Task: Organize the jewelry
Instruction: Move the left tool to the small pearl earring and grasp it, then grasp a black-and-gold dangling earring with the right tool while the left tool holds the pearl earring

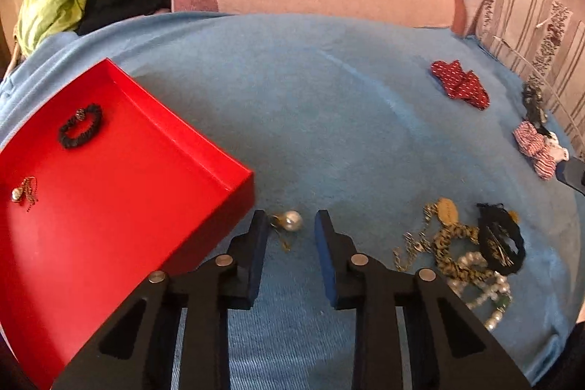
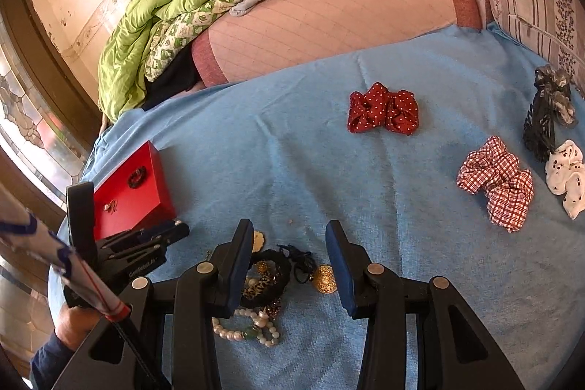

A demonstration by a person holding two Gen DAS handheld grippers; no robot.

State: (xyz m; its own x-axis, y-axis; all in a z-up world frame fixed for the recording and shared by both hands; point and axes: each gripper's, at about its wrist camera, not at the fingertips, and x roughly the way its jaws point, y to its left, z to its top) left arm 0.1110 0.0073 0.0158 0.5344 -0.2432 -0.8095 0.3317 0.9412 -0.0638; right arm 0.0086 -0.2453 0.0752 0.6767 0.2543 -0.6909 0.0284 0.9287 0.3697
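Note:
A red box point(image 1: 120, 192) lies on the blue cloth at the left; it holds a black bracelet point(image 1: 80, 126) and a small gold chain piece point(image 1: 25, 193). My left gripper point(image 1: 290, 225) is open, with a pearl earring point(image 1: 292, 221) on the cloth between its fingertips, just right of the box. A jewelry pile point(image 1: 471, 254) of chains, pearls and black bands lies to its right. My right gripper point(image 2: 289, 247) is open above that pile point(image 2: 267, 284), with a gold round pendant point(image 2: 324, 278) between the fingers. The red box point(image 2: 131, 192) and left gripper point(image 2: 146, 243) show at the left.
A red dotted scrunchie point(image 2: 383, 108), a red checked scrunchie point(image 2: 497, 181), a white dotted one point(image 2: 566, 174) and a black hair claw point(image 2: 541, 123) lie on the blue cloth point(image 2: 329, 170) to the right. A pink mattress, pillow and green quilt lie behind.

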